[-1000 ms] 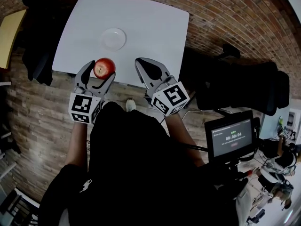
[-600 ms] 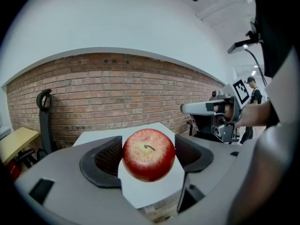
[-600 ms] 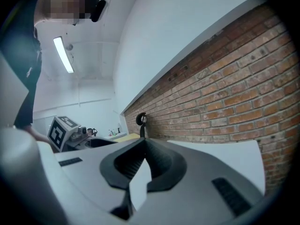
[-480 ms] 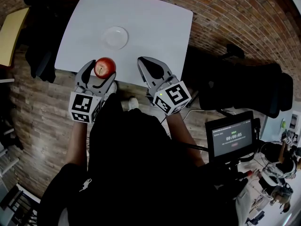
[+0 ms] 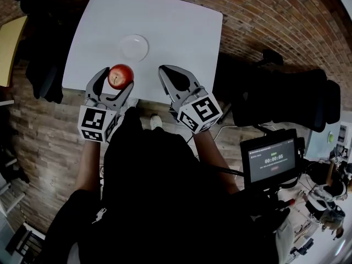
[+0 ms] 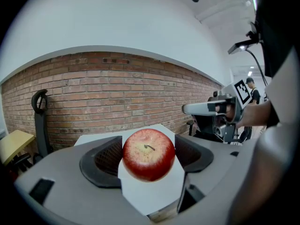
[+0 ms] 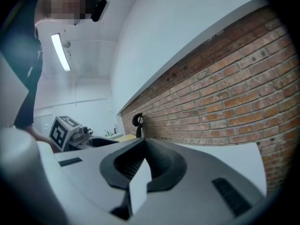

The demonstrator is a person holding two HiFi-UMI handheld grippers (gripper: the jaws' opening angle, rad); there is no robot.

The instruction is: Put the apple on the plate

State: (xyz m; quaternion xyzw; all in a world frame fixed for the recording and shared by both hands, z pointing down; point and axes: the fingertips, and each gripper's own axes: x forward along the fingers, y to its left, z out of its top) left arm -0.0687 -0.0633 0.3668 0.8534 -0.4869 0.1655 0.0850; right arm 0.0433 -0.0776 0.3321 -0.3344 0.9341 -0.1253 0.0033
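Observation:
A red apple [image 5: 120, 76] sits between the jaws of my left gripper [image 5: 117, 77], which is shut on it just above the near edge of the white table [image 5: 181, 32]. In the left gripper view the apple [image 6: 148, 153] fills the gap between the dark pads, stem facing the camera. A small white plate [image 5: 134, 47] lies on the table beyond the apple, bare. My right gripper [image 5: 168, 73] hovers at the table's near edge to the right of the apple, shut with nothing in it. Its curved pads [image 7: 161, 165] meet at the tip in the right gripper view.
A brick floor surrounds the table. A black chair [image 5: 286, 98] stands to the right and a small monitor [image 5: 272, 161] is at the lower right. A yellow tabletop [image 5: 11, 43] and a dark object [image 5: 44, 65] stand left of the table.
My left gripper has edged a little forward over the table's near edge with the apple still in it. The right gripper has stayed put.

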